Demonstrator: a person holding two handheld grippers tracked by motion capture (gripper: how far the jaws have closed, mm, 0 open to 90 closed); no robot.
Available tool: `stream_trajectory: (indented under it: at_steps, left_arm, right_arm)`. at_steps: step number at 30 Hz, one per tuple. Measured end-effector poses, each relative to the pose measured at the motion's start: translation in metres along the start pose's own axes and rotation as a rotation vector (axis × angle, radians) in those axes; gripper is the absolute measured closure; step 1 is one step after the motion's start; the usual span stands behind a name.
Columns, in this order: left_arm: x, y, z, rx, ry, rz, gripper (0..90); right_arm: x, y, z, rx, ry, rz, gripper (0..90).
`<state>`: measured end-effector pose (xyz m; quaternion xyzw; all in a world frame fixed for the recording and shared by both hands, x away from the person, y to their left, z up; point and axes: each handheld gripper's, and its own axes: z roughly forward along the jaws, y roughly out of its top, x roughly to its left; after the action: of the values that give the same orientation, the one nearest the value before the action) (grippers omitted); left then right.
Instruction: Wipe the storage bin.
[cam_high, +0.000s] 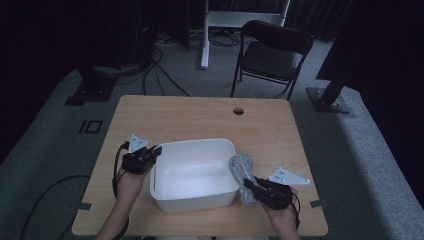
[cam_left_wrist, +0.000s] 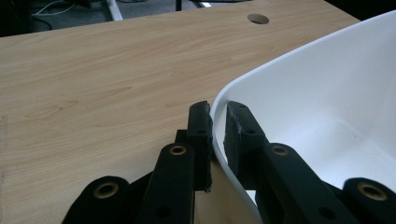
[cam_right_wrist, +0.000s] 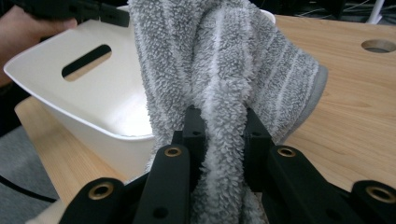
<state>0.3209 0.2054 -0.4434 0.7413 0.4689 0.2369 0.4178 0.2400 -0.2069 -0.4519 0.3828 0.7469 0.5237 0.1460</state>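
Grey towel (cam_high: 241, 172) hangs bunched just outside the right wall of the white tub (cam_high: 192, 172), draped near its rim and reaching down to the desk (cam_high: 200, 117). Right claw (cam_high: 252, 184) is clamped on the towel; in the right gripper view both jaws pinch a thick fold of terry (cam_right_wrist: 219, 93) between them. Left claw (cam_high: 154, 152) is closed on the tub's left rim, one jaw outside the wall and one inside, as the left gripper view shows (cam_left_wrist: 217, 123). Tub (cam_left_wrist: 327, 93) sits at the near middle of the desk and looks empty.

Assessment: the towel is gripped and the tub is steadied, so the pickup and bracing appear done. Lifting the towel over the rim and dropping it inside remains. The towel is not yet in the tub.
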Motion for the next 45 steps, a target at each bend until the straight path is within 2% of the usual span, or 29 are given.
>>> stream_trajectory:
  at_steps: [9, 16, 21, 23, 26, 29, 31, 36, 39, 45]
  left_arm:
    - [0.0, 0.004, 0.006, 0.0, 0.005, -0.005, 80.5]
    - [-0.001, 0.004, 0.007, -0.004, 0.012, -0.009, 80.5]
    - [0.0, 0.004, 0.007, -0.006, 0.009, -0.01, 80.4]
    - [0.0, 0.004, 0.007, -0.007, 0.009, -0.013, 80.4]
    - [0.0, 0.004, 0.007, -0.01, 0.008, -0.02, 80.4]
    - [0.0, 0.003, 0.007, -0.015, 0.005, -0.026, 80.3]
    - [0.0, 0.003, 0.007, -0.013, 0.005, -0.023, 80.3]
    - [0.0, 0.004, 0.007, -0.011, 0.002, -0.02, 80.2]
    - [0.0, 0.004, 0.008, -0.013, 0.0, -0.021, 80.2]
    - [-0.001, 0.005, 0.009, -0.005, 0.007, -0.013, 80.3]
  right_arm:
    - [-0.012, 0.0, 0.008, -0.016, -0.007, 0.037, 77.5]
    - [-0.016, 0.0, 0.013, -0.02, -0.02, 0.028, 77.7]
    - [-0.02, -0.002, 0.019, -0.002, -0.025, 0.041, 77.8]
    - [-0.024, -0.007, 0.029, 0.031, -0.031, 0.059, 77.8]
    - [-0.028, -0.009, 0.032, 0.047, -0.026, 0.078, 77.8]
    - [-0.03, -0.005, 0.028, 0.038, -0.024, 0.08, 77.7]
    - [-0.033, 0.002, 0.021, 0.003, -0.012, 0.095, 77.7]
    - [-0.036, 0.021, 0.015, -0.04, 0.022, 0.084, 77.7]
    - [-0.037, 0.026, 0.023, -0.014, 0.028, 0.056, 77.7]
    - [-0.04, 0.024, 0.029, -0.004, 0.039, 0.063, 77.9]
